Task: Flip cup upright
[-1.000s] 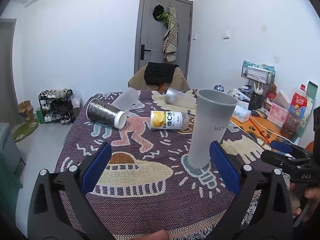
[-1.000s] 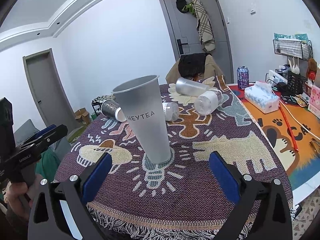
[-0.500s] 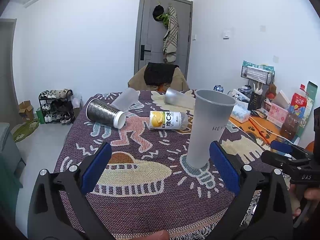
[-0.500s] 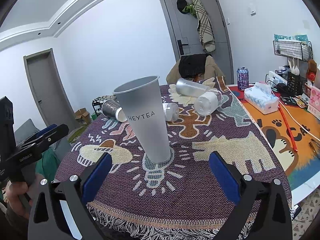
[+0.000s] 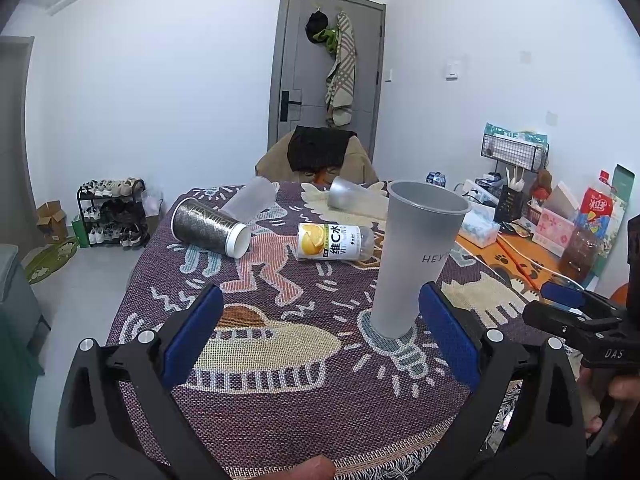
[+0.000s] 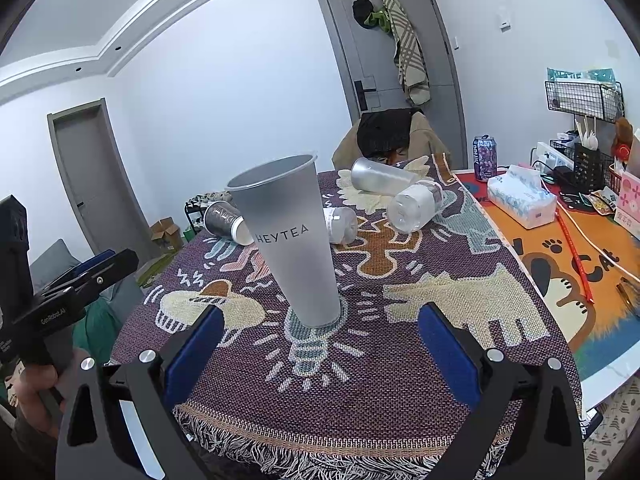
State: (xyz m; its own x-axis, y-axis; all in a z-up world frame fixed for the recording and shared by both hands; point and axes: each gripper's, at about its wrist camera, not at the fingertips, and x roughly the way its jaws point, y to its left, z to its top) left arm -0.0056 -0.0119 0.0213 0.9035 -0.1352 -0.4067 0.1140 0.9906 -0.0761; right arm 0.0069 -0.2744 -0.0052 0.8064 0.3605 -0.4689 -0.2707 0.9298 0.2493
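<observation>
A tall frosted grey HEYTEA cup [image 5: 416, 256] stands upright, mouth up, on the patterned cloth; it also shows in the right wrist view [image 6: 292, 240]. My left gripper [image 5: 320, 336] is open and empty, held back near the table's front edge, the cup just inside its right finger. My right gripper [image 6: 320, 344] is open and empty, in front of the cup and apart from it. Each gripper shows at the edge of the other's view.
Lying on the cloth behind: a dark patterned cup [image 5: 210, 228], a clear cup [image 5: 252, 200], a silver cup [image 5: 352, 194], a lemon-label bottle [image 5: 336, 242]. A tissue box [image 6: 520, 196], a can [image 6: 485, 158] and desk clutter sit at right. A chair [image 5: 320, 156] stands behind.
Both grippers have drifted back a little from the upright cup. The cup and the lying items have not moved.
</observation>
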